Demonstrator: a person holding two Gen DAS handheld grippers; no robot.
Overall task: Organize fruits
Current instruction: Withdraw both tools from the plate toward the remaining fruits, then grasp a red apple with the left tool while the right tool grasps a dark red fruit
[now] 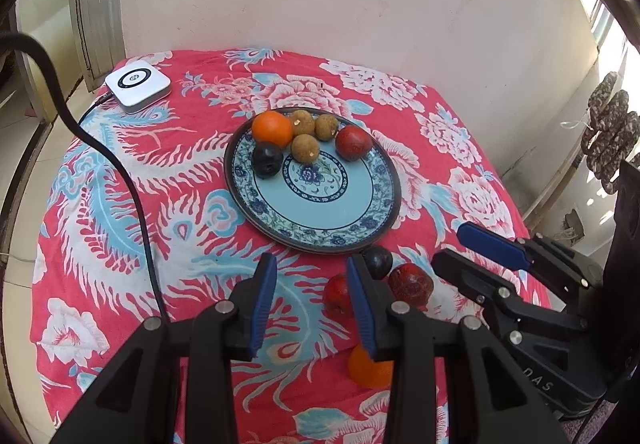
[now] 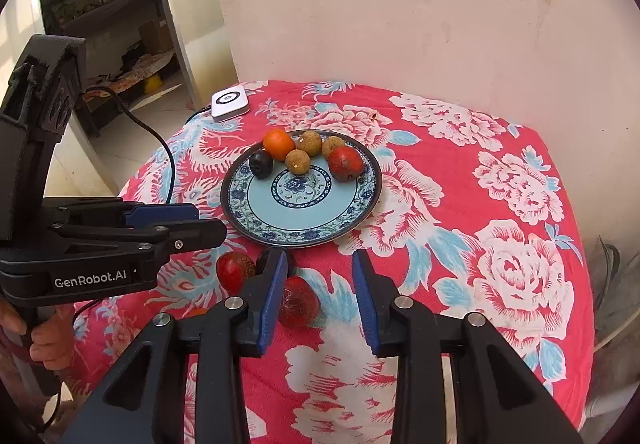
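Left wrist view: the left gripper (image 1: 312,264) points down at the floral cloth (image 1: 120,204) with its jaws parted and nothing between them. Beyond its tips lies the patterned plate (image 1: 320,212), already bearing 6 fruits along its far rim: 1 orange (image 1: 272,129), 3 brown longans (image 1: 305,148), 1 dark plum (image 1: 267,160) and 1 red fruit (image 1: 353,142). Just right of its right finger, on the cloth, lie 4 loose fruits: a dark plum (image 1: 378,262), 2 red fruits (image 1: 410,286) and, nearer the camera and partly behind that finger, an orange (image 1: 366,368). The right gripper (image 1: 464,248) enters from the right, jaws apart and empty. By this count the task appears a little over half done, with 4 fruits left to plate. Right wrist view: the right gripper (image 2: 320,264) hangs released and empty, the plate (image 2: 300,220) directly ahead of it. The loose red fruit (image 2: 298,306) lies beside its left finger's pad (image 2: 272,300), a second red fruit (image 2: 235,270) and the dark plum (image 2: 266,260) further left. Only this view shows the person's hand (image 2: 48,336) gripping the handle of the left gripper (image 2: 208,222); the loose orange shows here as no more than a sliver. The white box (image 2: 230,104) sits beyond the plate.
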